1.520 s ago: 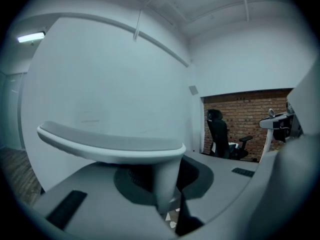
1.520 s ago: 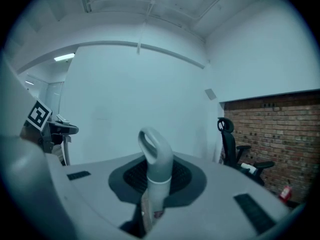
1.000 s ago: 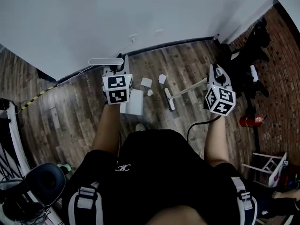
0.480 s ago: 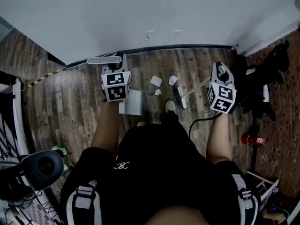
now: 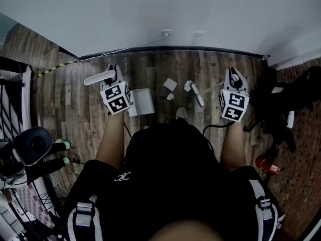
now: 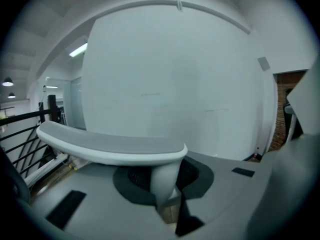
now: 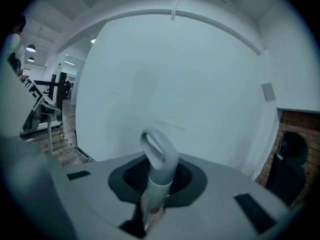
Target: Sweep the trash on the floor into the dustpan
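A smooth white wall is seen across the far side, met by a black baseboard and a dark wood-plank floor. The near floor is hidden by the person's black-clad torso, and one shoe tip is seen just near the trash. A black railing and a round padded seat are set at the left, a red fire extinguisher at the right.

A boxy white dustpan is seen left of the trash. The stem of its flat, rounded crossbar handle is pinched by the left gripper.

The jaws of the right gripper are clamped onto a grey, loop-ended broom handle. The narrow white broom head is placed just beside three pale crumpled paper scraps.
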The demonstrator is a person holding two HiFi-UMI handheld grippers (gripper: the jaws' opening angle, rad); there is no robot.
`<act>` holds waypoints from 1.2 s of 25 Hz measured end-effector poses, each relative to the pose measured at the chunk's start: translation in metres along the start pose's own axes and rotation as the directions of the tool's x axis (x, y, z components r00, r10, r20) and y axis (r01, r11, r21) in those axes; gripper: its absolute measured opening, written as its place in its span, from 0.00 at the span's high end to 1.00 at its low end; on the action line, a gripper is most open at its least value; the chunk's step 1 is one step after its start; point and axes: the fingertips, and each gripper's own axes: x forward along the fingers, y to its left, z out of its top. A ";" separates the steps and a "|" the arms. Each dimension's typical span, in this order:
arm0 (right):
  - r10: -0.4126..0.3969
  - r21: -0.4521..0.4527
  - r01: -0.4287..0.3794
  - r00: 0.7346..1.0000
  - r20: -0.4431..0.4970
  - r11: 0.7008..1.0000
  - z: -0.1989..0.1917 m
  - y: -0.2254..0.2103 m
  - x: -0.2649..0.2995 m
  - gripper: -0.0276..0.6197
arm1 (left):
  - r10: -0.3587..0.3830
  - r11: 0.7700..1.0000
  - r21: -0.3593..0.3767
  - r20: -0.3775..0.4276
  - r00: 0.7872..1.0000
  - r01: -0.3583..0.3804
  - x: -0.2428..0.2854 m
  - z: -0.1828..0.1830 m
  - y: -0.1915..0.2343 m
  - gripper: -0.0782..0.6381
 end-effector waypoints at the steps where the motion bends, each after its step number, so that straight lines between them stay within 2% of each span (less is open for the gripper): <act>1: 0.013 -0.002 -0.013 1.000 0.004 1.000 -0.001 -0.005 0.007 0.87 | 0.034 0.999 -0.015 -0.010 0.999 -0.034 0.002 -0.005 0.001 0.81; 6: 0.062 -0.012 -0.062 0.998 0.019 0.998 -0.006 -0.029 0.044 0.87 | 0.153 0.983 -0.084 -0.084 0.985 -0.160 0.008 -0.030 -0.002 0.81; 14: 0.161 -0.035 -0.161 0.987 -0.023 0.986 -0.027 -0.040 0.109 0.87 | 0.266 0.949 -0.146 -0.105 0.958 -0.280 0.025 -0.070 -0.017 0.81; 18: 0.216 0.041 -0.214 0.974 -0.071 0.976 -0.052 -0.036 0.140 0.87 | 0.304 0.930 -0.182 -0.110 0.946 -0.320 0.029 -0.101 -0.027 0.81; 20: 0.238 0.068 -0.234 0.969 -0.060 0.970 -0.051 -0.029 0.150 0.87 | 0.316 0.923 -0.195 -0.111 0.942 -0.332 0.028 -0.116 -0.032 0.81; 25: 0.326 0.089 -0.321 0.944 -0.056 0.943 -0.034 0.012 0.167 0.87 | 0.314 0.923 -0.194 -0.119 0.942 -0.332 0.025 -0.153 -0.045 0.81; 30: 0.375 0.064 -0.371 0.925 -0.069 0.927 -0.026 0.056 0.167 0.87 | 0.337 0.924 -0.165 -0.077 0.938 -0.345 0.014 -0.161 -0.056 0.81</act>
